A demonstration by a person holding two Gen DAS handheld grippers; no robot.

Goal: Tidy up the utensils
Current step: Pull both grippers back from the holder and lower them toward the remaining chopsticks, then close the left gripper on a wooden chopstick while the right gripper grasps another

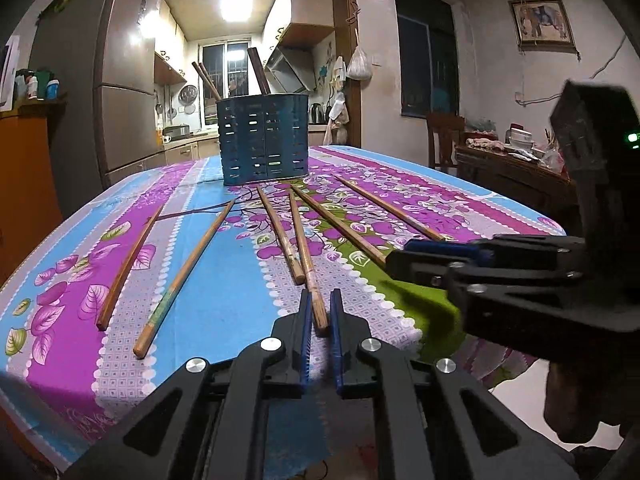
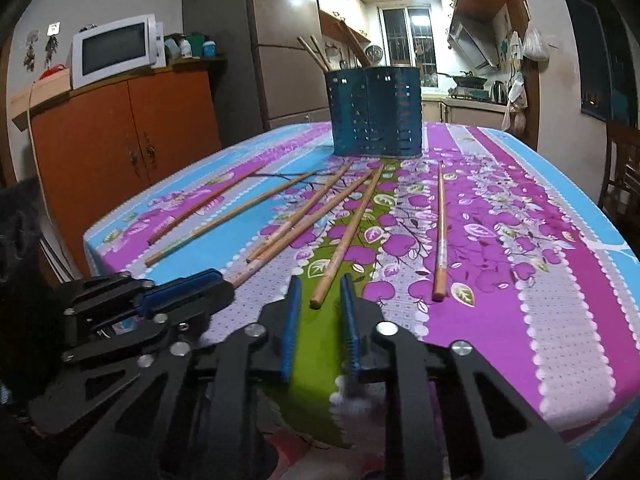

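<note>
You're bringing the left claw in with its pads apart around the near end of one chopstick (whether they're touching it yet, I cannot tell), not clamping. Your right claw is hanging open just short of the next chopstick's blunt end, which is lying between and just ahead of the fingertips. Both sticks are running lengthwise away from you across the counter, toward the blue holder standing at the far end.
</note>
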